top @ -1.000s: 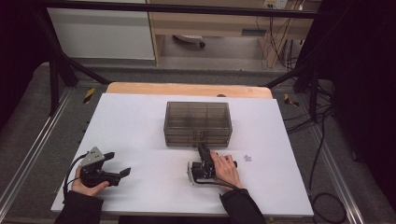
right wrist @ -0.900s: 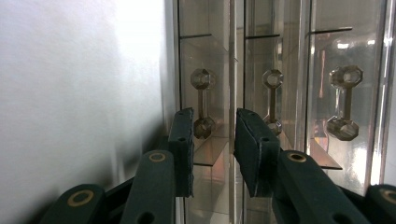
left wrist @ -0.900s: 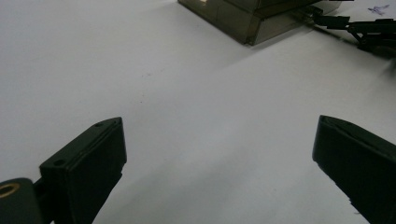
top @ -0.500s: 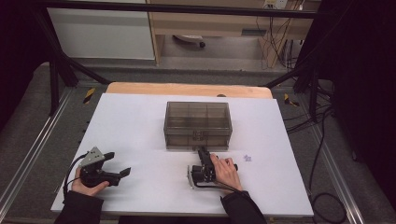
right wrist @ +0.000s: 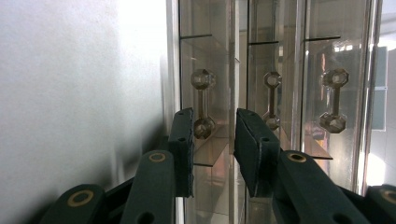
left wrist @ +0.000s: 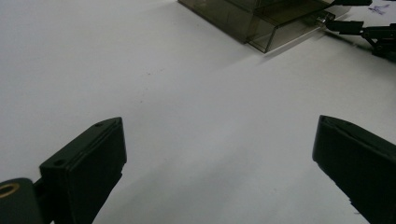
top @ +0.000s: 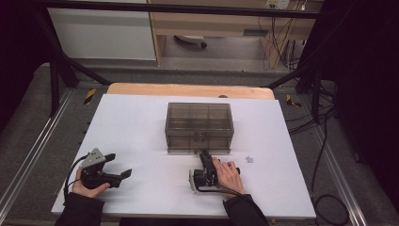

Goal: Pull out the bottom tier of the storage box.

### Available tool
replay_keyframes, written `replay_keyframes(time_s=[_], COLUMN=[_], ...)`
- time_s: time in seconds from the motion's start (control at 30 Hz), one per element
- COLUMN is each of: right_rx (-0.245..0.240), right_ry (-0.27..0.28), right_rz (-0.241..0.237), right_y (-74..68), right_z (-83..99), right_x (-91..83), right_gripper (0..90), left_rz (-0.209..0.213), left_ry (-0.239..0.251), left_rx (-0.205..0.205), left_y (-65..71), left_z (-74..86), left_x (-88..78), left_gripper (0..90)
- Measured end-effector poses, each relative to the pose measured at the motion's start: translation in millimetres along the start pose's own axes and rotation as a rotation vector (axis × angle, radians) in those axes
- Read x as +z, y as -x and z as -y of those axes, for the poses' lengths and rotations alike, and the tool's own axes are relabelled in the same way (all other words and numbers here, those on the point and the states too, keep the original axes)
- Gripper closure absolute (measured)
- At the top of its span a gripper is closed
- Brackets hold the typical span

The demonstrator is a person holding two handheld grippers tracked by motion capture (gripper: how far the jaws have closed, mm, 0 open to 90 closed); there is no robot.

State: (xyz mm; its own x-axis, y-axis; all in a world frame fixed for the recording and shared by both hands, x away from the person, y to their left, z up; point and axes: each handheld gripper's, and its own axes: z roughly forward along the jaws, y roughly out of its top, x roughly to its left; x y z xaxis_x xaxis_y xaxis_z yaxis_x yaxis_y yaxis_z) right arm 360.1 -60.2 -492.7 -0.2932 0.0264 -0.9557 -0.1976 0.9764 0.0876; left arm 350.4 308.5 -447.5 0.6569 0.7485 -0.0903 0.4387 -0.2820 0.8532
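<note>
A smoky clear drawer box (top: 199,125) stands in the middle of the white table (top: 141,122). My right gripper (top: 203,154) lies on its side, tips at the box's front wall. In the right gripper view, the gripper (right wrist: 212,116) has its jaws narrowed but apart. A clear dumbbell-shaped handle (right wrist: 203,102) stands just ahead in the gap, near the left jaw, with no pad pressing on it. My left gripper (top: 118,165) rests on the table at the near left, wide open with nothing between its jaws (left wrist: 215,154). The box corner (left wrist: 261,23) shows far off there.
Two more clear handles (right wrist: 272,100) (right wrist: 334,100) show on the box front. A small bluish mark (top: 249,159) lies on the table right of my right hand. A wooden board edge (top: 188,89) runs behind the table, and black frame bars stand at both sides.
The right hand has shifted very slightly on its gripper, with the tips staying at the box front. The left gripper has not moved.
</note>
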Motion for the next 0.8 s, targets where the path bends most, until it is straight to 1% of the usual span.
replay_keyframes(time_s=[0.17, 0.27, 0.8], right_rx=[0.006, -0.001, 0.0], right_ry=[-0.002, -0.004, 0.011], right_rz=[-0.003, -0.007, -0.006], right_y=[-0.7, -0.4, -2.2], right_z=[-0.2, -0.5, -2.3], right_x=[-2.2, -3.8, -9.8], right_gripper=[68.5, 68.5, 68.6], left_rz=[0.0, 0.001, 0.0], left_ry=[0.001, 0.001, 0.003], left_rx=[-0.001, 0.0, 0.0], left_y=[0.1, 0.2, -0.1], left_z=[0.0, -0.1, -0.2], left_x=[-0.1, -0.1, -0.5], left_gripper=[2.1, 2.1, 2.1])
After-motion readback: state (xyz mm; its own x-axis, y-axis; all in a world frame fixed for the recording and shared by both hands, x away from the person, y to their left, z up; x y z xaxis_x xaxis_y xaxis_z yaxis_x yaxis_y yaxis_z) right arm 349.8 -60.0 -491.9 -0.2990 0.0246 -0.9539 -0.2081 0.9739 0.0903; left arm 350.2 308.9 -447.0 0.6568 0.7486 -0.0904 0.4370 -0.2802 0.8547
